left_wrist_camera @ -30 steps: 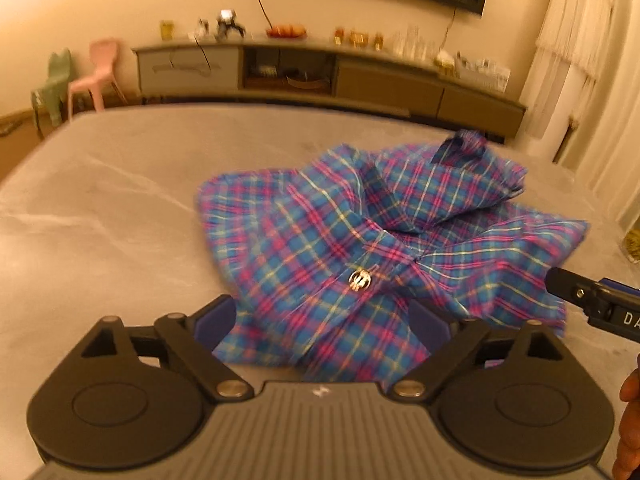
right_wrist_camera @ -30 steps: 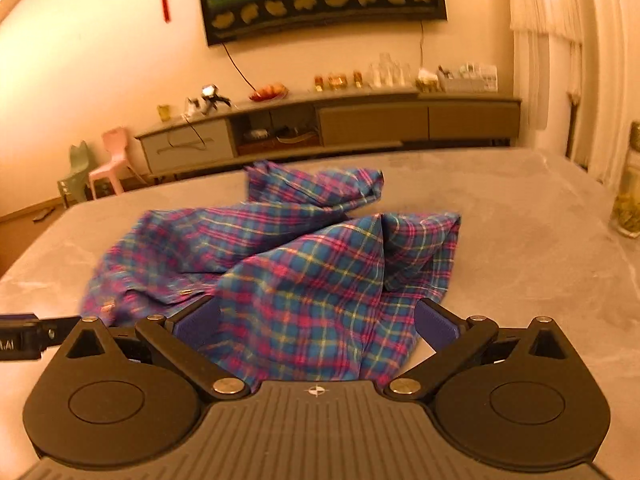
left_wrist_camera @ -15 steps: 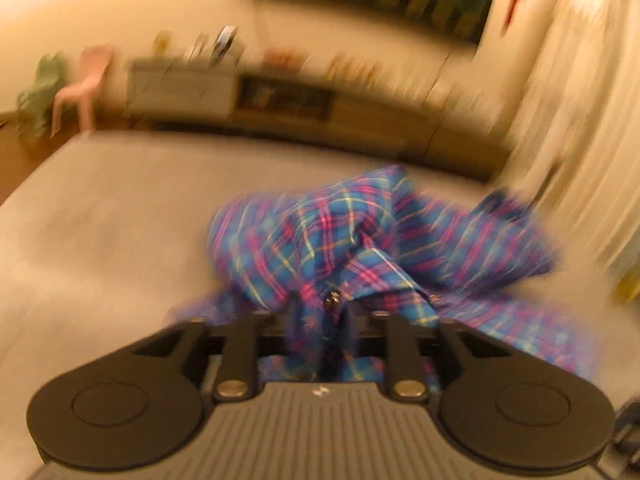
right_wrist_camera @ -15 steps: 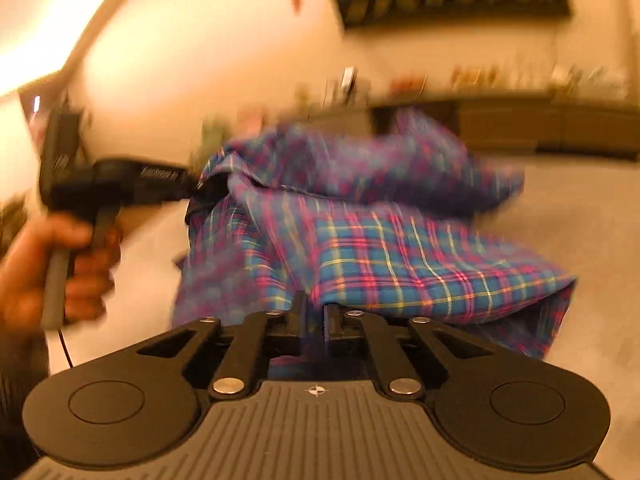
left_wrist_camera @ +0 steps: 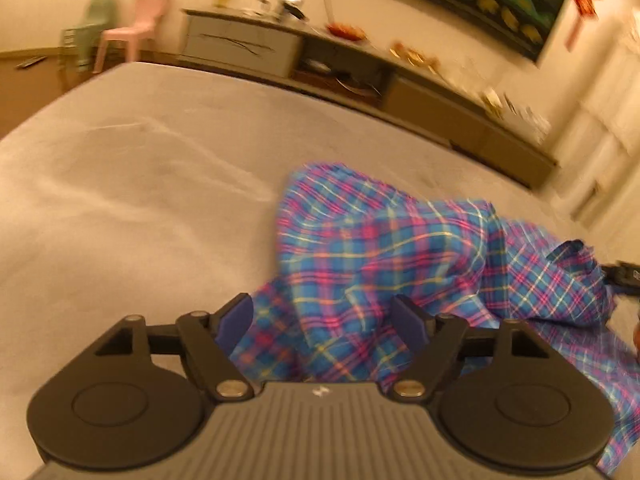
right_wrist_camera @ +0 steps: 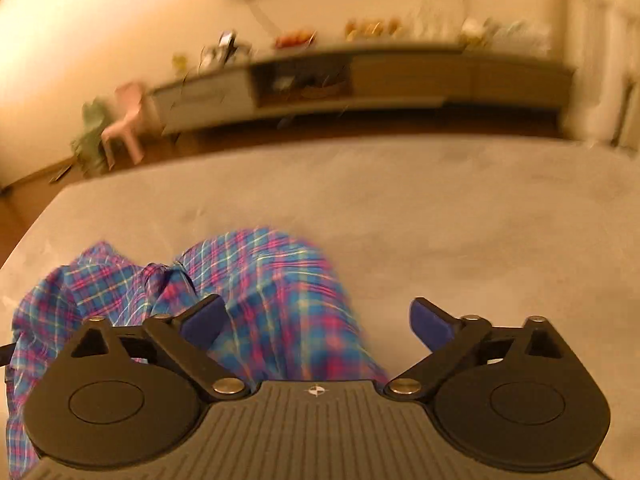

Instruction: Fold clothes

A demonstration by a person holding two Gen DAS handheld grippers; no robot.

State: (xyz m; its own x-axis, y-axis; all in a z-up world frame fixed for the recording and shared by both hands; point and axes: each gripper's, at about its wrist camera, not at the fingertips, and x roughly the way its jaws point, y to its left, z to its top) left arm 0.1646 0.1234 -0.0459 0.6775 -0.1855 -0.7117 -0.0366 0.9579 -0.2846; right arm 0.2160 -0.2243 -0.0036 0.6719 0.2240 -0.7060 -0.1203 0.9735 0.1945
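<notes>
A blue, pink and yellow plaid shirt point(left_wrist_camera: 384, 248) lies crumpled on the grey table point(left_wrist_camera: 132, 184). My left gripper point(left_wrist_camera: 326, 320) is open, its blue pads apart with loose shirt cloth lying between and under them. In the right wrist view the same plaid shirt point(right_wrist_camera: 272, 292) spreads from the lower left to the centre. My right gripper point(right_wrist_camera: 316, 320) is open wide, the left pad over the cloth and the right pad over bare table point(right_wrist_camera: 460, 220). The other gripper's black tip point(left_wrist_camera: 624, 274) shows at the right edge of the left wrist view.
A long low sideboard point(right_wrist_camera: 360, 76) with bottles and dishes runs along the far wall. Small pink point(left_wrist_camera: 132, 24) and green chairs stand at the far left. The table's far edge point(right_wrist_camera: 280, 152) curves in front of the sideboard.
Half a second ago both grippers were shut on the shirt and held it up. Now both are open and the shirt has dropped onto the table, nearer the front.
</notes>
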